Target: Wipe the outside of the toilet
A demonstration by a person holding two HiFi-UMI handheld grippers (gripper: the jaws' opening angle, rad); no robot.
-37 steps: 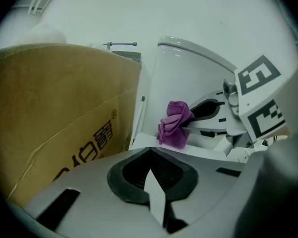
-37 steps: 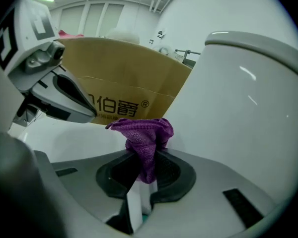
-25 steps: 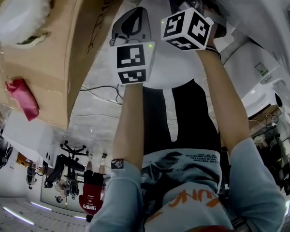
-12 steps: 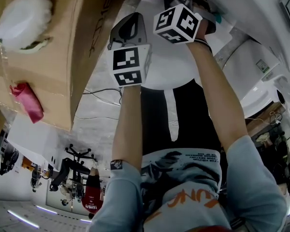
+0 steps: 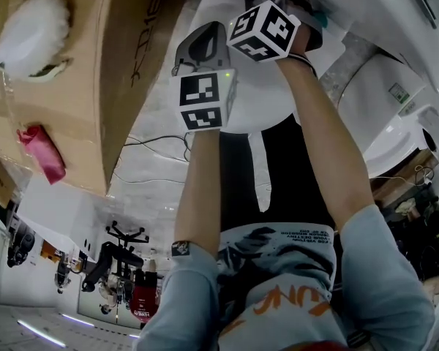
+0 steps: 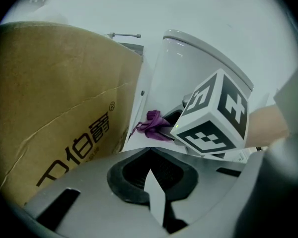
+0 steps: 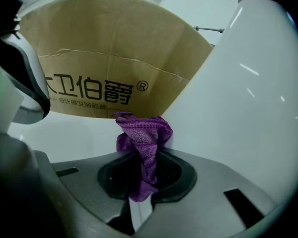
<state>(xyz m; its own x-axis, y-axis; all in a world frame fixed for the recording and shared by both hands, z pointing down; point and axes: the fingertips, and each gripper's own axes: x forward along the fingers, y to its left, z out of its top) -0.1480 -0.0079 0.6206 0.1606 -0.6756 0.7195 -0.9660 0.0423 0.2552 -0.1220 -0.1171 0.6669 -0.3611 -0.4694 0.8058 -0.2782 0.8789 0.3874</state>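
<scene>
Right gripper view: my right gripper (image 7: pixel 144 185) pinches the cloth (image 7: pixel 141 135) by the toilet (image 7: pixel 248 108); left gripper (image 6: pixel 151 182) closed, empty. Wiping looks underway, unfinished.

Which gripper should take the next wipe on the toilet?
Right. The right gripper is shut on the purple cloth, close beside the toilet. The left gripper is shut, empty, and farther back.

Purple cloth (image 7: pixel 141 143), white toilet (image 7: pixel 248 108), brown box (image 7: pixel 114 48)
</scene>
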